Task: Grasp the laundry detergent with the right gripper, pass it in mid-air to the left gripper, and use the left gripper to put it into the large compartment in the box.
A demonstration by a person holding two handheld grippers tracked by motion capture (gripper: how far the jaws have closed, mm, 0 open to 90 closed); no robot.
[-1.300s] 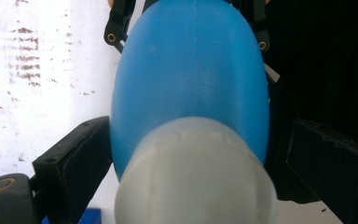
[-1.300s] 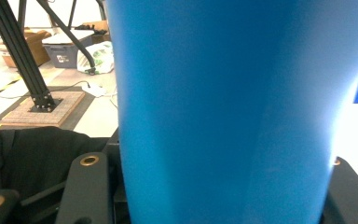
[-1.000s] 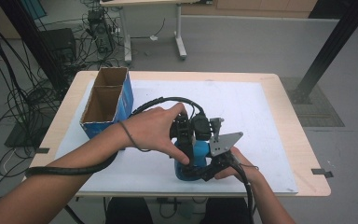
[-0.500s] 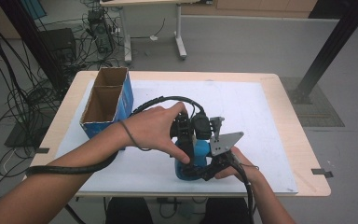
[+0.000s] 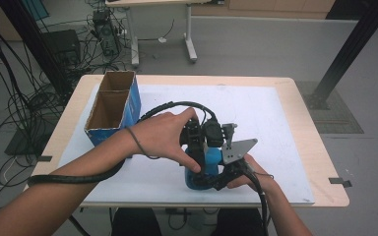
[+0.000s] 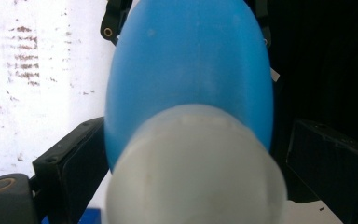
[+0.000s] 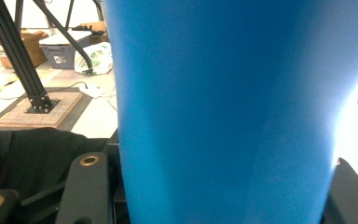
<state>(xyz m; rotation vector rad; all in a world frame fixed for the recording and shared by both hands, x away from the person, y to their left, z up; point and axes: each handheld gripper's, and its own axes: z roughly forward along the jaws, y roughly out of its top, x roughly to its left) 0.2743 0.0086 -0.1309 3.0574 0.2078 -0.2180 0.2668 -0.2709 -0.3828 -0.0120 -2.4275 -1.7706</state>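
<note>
A person stands a blue plastic bottle (image 5: 204,169) upright near the front edge of a white sheet (image 5: 275,123) covering the table (image 5: 320,162). The right gripper (image 5: 211,179) clamps the bottle's lower body, its jaws pressed against both sides. The left gripper (image 5: 197,142) comes down from above, its jaws narrowed around the bottle's pale, whitish cap (image 6: 193,168), apparently gripping it. An open blue cardboard box (image 5: 113,105) sits well apart, at the table's left. This looks like unscrewing the cap. To do it well, the right gripper should keep the body firmly planted while the left turns squarely about the bottle's upright axis, without tilting or squeezing the sides
</note>
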